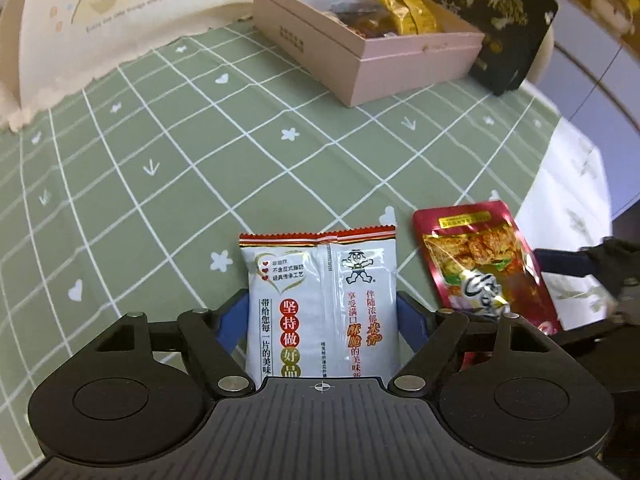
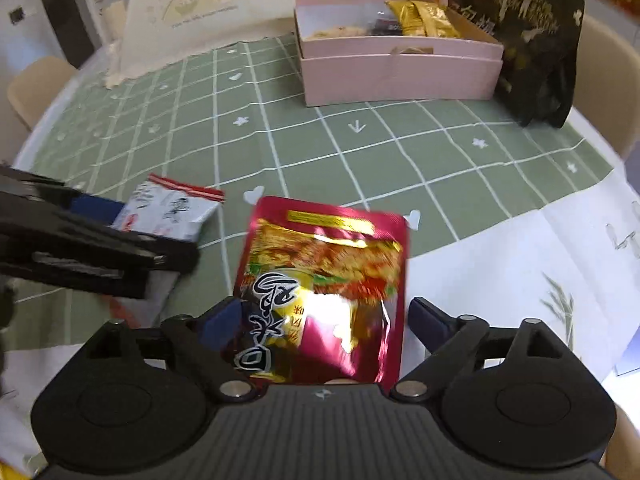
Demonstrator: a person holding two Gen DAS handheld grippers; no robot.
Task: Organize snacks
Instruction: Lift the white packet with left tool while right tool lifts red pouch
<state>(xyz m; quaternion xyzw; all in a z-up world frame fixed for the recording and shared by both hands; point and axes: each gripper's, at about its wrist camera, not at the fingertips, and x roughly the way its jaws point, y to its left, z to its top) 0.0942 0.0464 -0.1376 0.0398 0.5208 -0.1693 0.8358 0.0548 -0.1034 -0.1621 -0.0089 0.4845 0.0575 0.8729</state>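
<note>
Partly done, I judge: the open pink cardboard box [image 2: 400, 68] already holds some snacks, while my left gripper [image 1: 322, 316] and right gripper [image 2: 320, 320], jaws wide and gripping nothing, straddle the white rice-cracker packet [image 1: 320, 304] and shiny red foil pouch [image 2: 324, 288] on the counter.

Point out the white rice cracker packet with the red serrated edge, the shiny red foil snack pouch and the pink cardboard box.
White rice cracker packet [image 1: 320, 300]: left wrist view, middle of its printed face.
Red foil snack pouch [image 2: 324, 280]: right wrist view, centre of its front.
Pink cardboard box [image 2: 400, 76]: right wrist view, its front wall.
</note>
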